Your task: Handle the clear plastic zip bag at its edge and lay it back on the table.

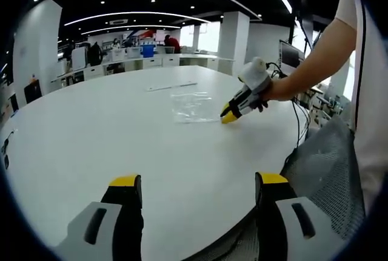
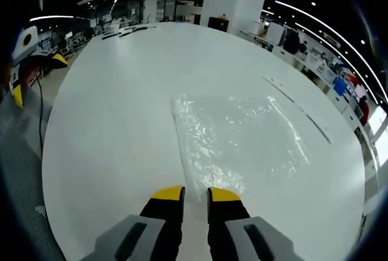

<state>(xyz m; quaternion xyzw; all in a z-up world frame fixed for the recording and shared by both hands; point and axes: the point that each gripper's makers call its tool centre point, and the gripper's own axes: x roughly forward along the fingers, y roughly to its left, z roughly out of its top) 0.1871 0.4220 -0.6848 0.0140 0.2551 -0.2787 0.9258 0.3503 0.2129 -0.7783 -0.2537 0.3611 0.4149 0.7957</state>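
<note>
The clear zip bag (image 2: pixel 239 139) lay flat on the white table (image 2: pixel 109 133). The right gripper (image 2: pixel 195 194), jaws nearly closed, met its edge; the left gripper (image 1: pixel 197 182) was released.

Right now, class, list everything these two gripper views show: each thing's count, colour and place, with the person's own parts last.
Clear plastic zip bag: one, transparent, flat on the table.
Round white table: one, white, under the bag.
Thin pale strip: one, whitish, on the table beyond the bag.
Grey mesh chair: one, at the table's edge.
Right gripper: yellow-tipped, jaws narrowly apart at the bag's edge.
Left gripper: yellow-tipped, jaws wide apart over bare table.
</note>
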